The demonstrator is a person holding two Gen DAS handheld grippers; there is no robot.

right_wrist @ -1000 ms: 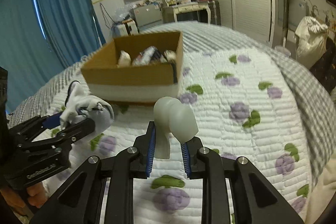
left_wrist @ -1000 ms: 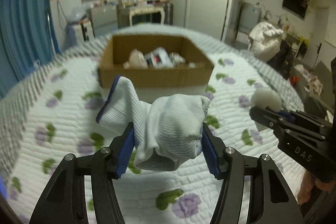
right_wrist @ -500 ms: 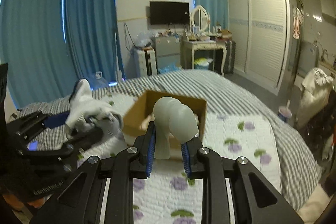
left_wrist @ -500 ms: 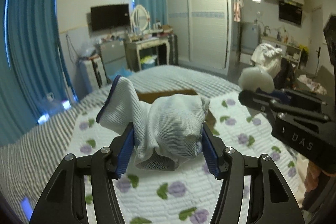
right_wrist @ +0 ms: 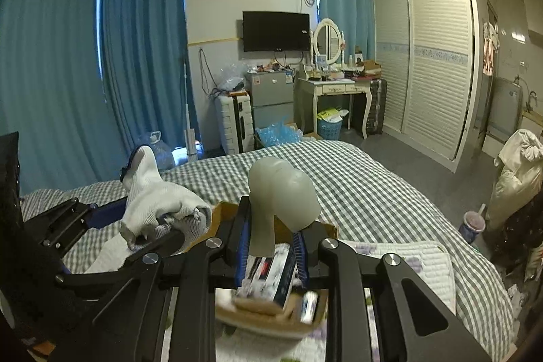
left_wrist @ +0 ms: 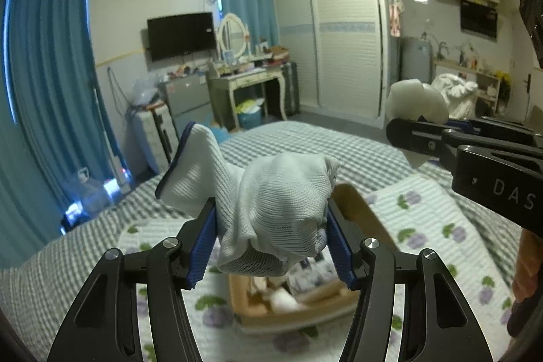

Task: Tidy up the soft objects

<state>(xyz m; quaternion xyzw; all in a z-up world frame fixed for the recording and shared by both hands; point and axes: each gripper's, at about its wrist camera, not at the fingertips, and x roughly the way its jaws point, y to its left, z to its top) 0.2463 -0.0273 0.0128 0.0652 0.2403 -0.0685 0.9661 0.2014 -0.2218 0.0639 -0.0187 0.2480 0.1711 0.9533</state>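
My left gripper (left_wrist: 271, 246) is shut on a bunched white sock (left_wrist: 278, 212) with a dark blue cuff, held in the air above a cardboard box (left_wrist: 356, 216). The box sits on the bed and holds several small items. My right gripper (right_wrist: 269, 251) is shut on a pale, rounded soft piece (right_wrist: 281, 185), also over the box (right_wrist: 271, 321). In the right wrist view the left gripper (right_wrist: 159, 226) with the sock (right_wrist: 152, 192) hangs at the left. In the left wrist view the right gripper (left_wrist: 414, 131) with its pale piece (left_wrist: 415, 100) shows at the right.
The bed carries a white quilt with purple flowers (left_wrist: 441, 233) over a grey checked cover (right_wrist: 373, 192). Beyond the bed stand blue curtains (right_wrist: 101, 73), a dressing table (right_wrist: 334, 87), a suitcase (right_wrist: 236, 121) and a wardrobe (right_wrist: 431, 63). A hand (left_wrist: 524, 267) shows at the right edge.
Both grippers have risen and moved toward the box, which has slid from ahead to beneath the fingers. The room beyond the bed has come into view. Both grips are unchanged.
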